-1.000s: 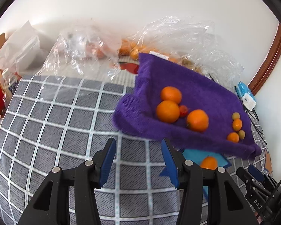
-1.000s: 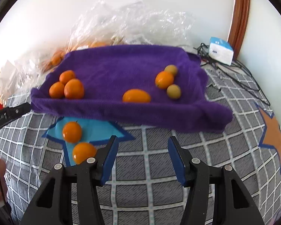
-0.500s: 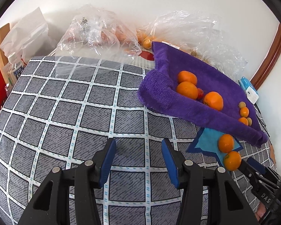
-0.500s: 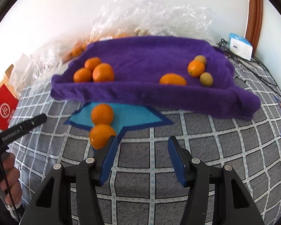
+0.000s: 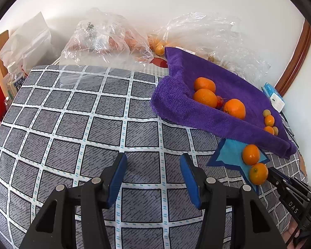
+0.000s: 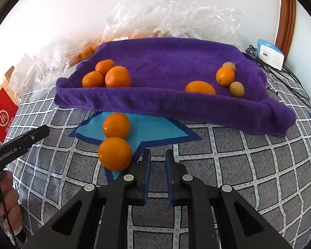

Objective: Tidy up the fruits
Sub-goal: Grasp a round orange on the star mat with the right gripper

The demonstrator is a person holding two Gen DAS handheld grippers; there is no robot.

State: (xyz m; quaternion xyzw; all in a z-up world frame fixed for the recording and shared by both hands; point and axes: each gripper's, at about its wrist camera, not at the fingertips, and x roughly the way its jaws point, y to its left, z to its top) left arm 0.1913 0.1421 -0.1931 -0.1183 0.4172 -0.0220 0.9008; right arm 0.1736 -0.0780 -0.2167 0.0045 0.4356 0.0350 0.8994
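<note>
A purple towel (image 6: 176, 66) (image 5: 228, 78) holds three oranges (image 6: 105, 74) at its left and small kumquats (image 6: 225, 75) at its right. Two oranges (image 6: 115, 153) (image 6: 116, 125) lie on the bed in front of it, on a blue star print; they also show in the left wrist view (image 5: 258, 173) (image 5: 250, 154). My right gripper (image 6: 157, 155) is narrowed to a small gap with nothing between its fingers, just right of the nearest orange. My left gripper (image 5: 153, 161) is open and empty over the checked bedspread.
Clear plastic bags (image 5: 105, 39) (image 6: 176, 16) with more fruit lie behind the towel along the wall. A red box (image 6: 2, 116) and a bottle (image 5: 13, 78) stand at the left. A white-blue box (image 6: 270, 54) with cables lies at the right.
My right gripper has gone from wide open to nearly shut and moved closer to the two loose oranges. My left gripper has pulled back from the towel.
</note>
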